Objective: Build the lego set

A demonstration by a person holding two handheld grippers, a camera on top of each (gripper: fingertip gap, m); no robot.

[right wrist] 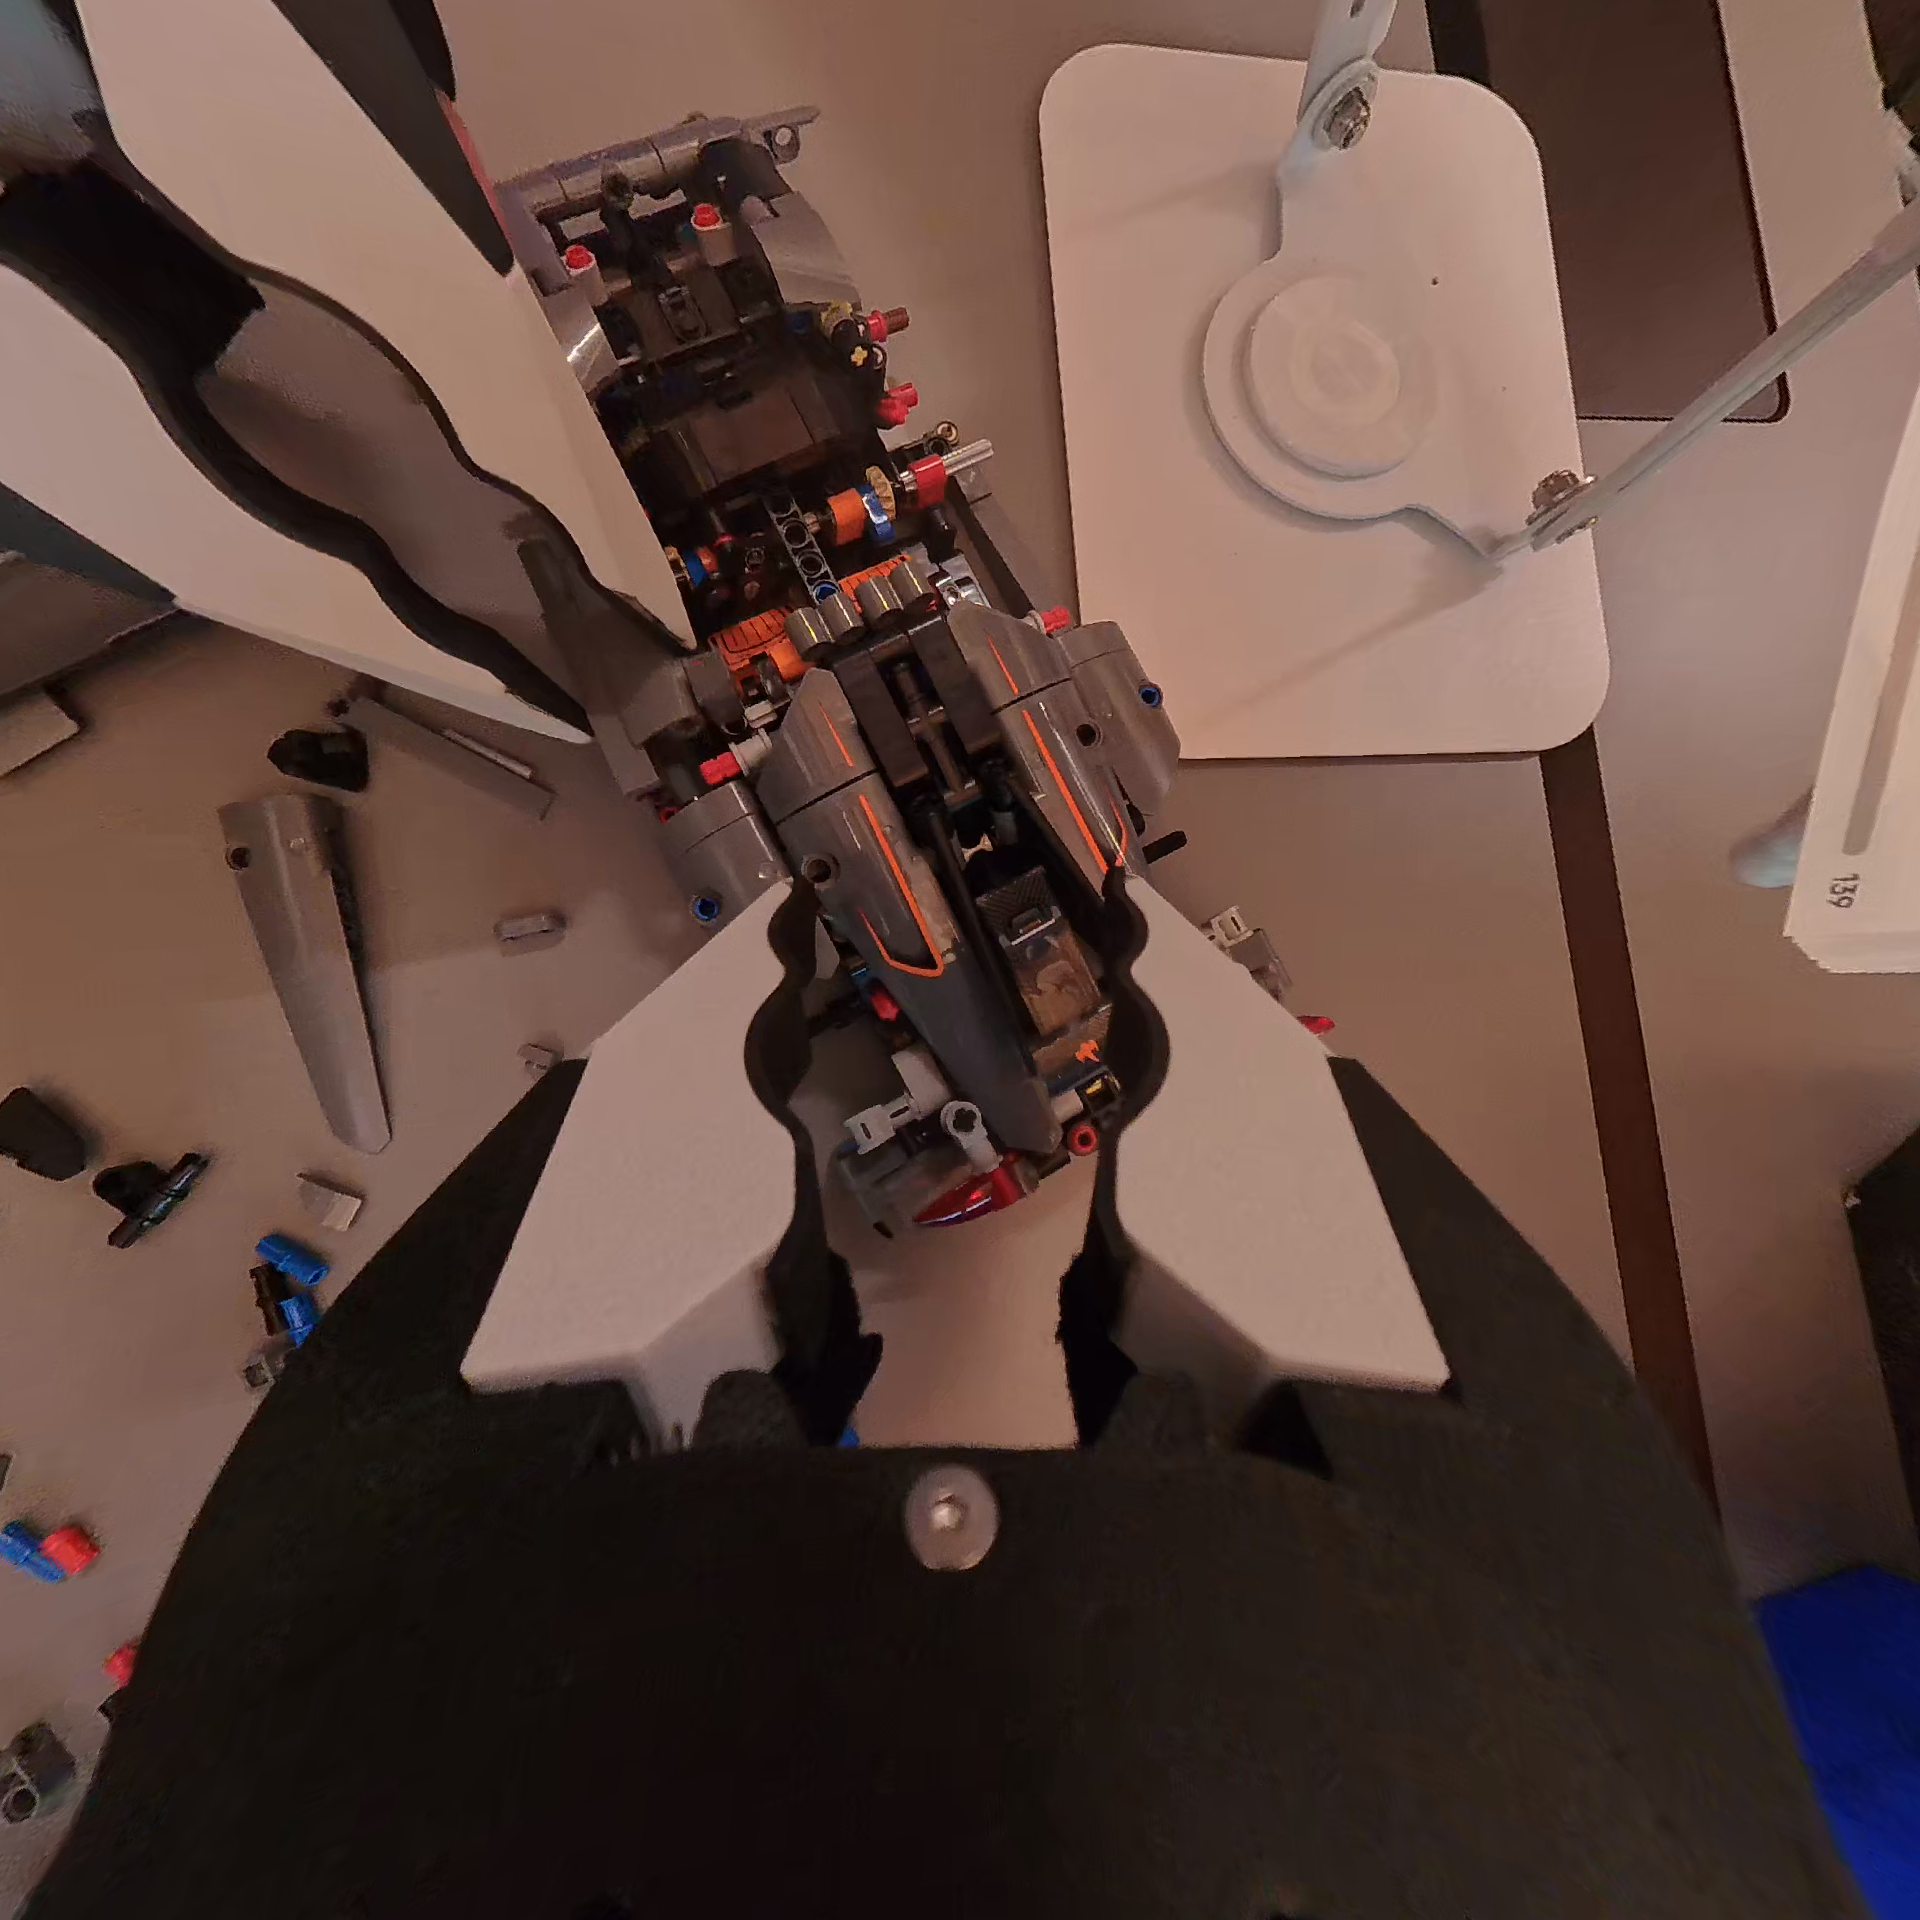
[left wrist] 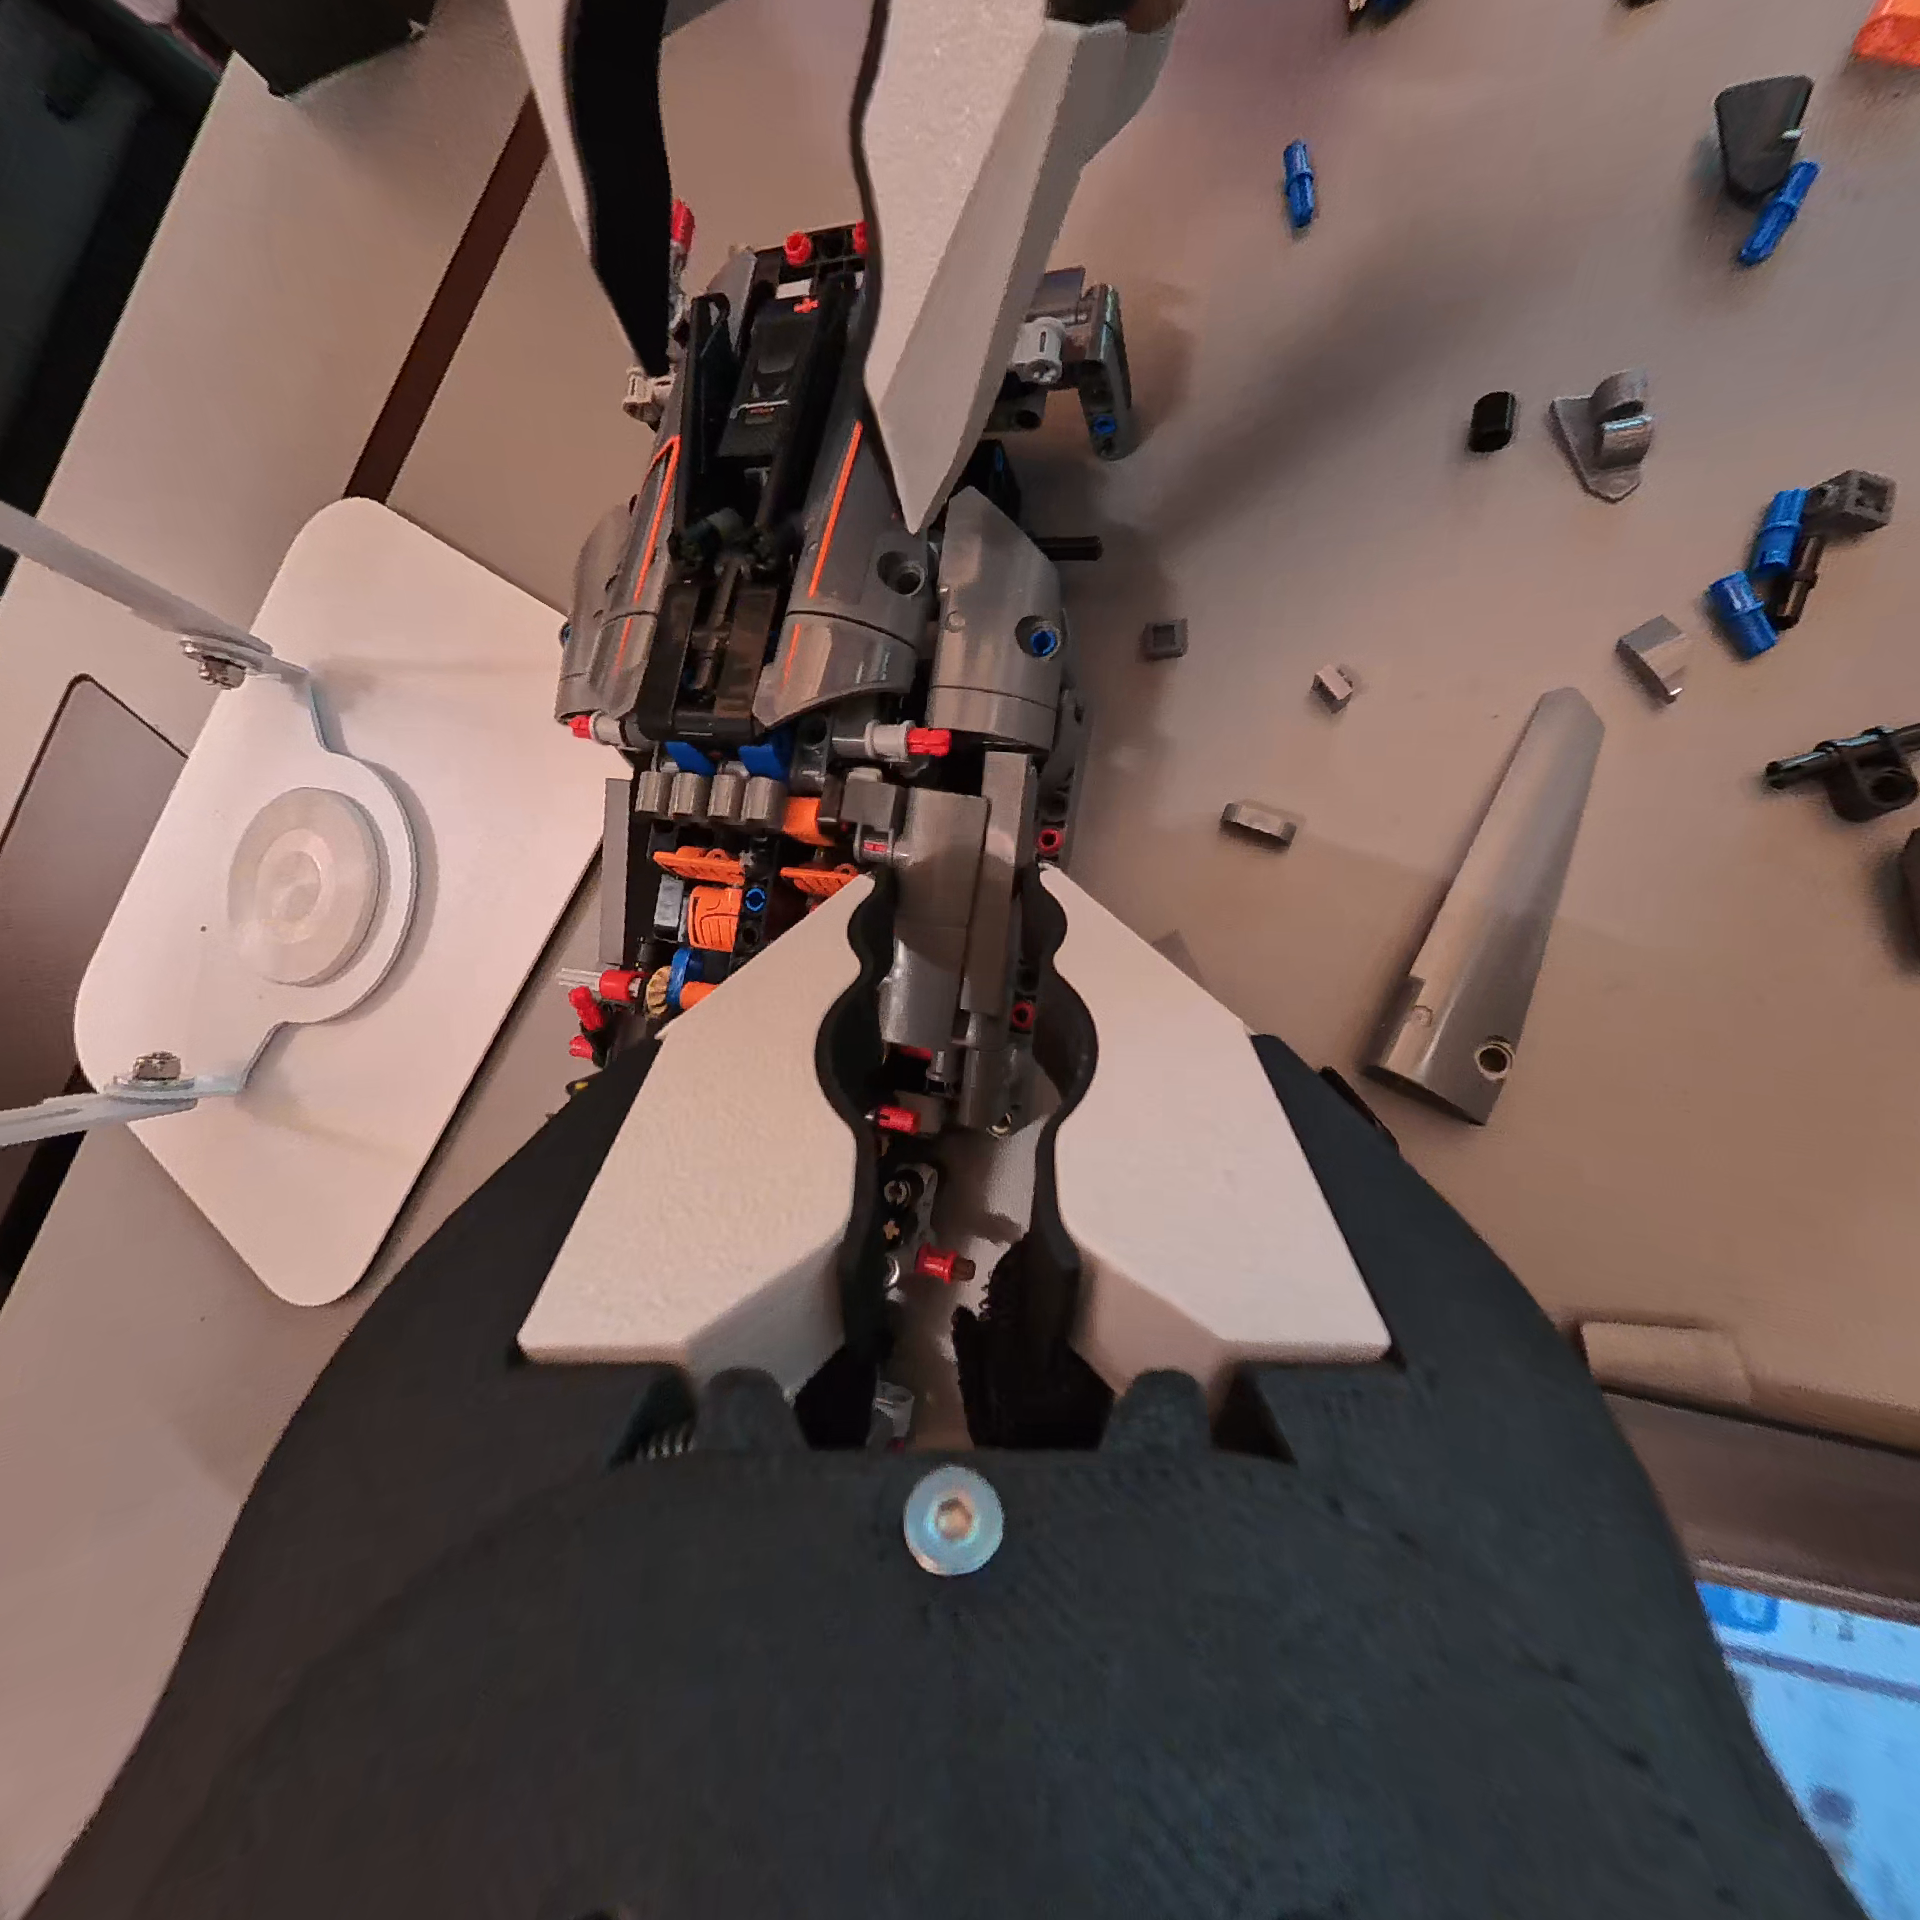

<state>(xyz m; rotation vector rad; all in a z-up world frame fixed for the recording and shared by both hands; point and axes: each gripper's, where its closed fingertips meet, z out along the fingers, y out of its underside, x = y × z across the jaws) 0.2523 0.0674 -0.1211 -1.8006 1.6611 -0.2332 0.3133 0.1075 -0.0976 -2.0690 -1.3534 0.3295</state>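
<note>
Model: the partly built lego car (left wrist: 821, 623) lies lengthwise on the beige table (left wrist: 1351, 935), beside a white stand base (left wrist: 312, 883); grey panels with orange stripes cover one end, open gearwork and red pins show at the other.

Left gripper (left wrist: 956, 883): jaws drawn in around a grey side panel piece (left wrist: 945, 914) at the edge of the car's open section; the inner pads sit against the piece on both sides, so I read it as pinching that piece, which itself lies against the chassis.

Right gripper (right wrist: 956, 904): jaws set around the striped, tapered end of the car, pads touching or just beside its flanks; I read this as a bracing hold on the body.

Loose stock: a long grey tapered panel (left wrist: 1486, 914), blue pins (left wrist: 1777, 208), small grey tiles and a black connector (left wrist: 1849, 774) lie scattered on the table, well apart from the car.

Step in hand (judgement): seating the grey side piece on the chassis while the other tool steadies the model.

Progress (judgement): mid-build; the body shell is only partly closed.

Next move calls for: firm push along the pin axis, holes lined up with the red pins, counter-hold kept steady so the car does not slide.

Unclear: whether the piece is fully clicked in; the contact is hidden by the fingers.
</note>
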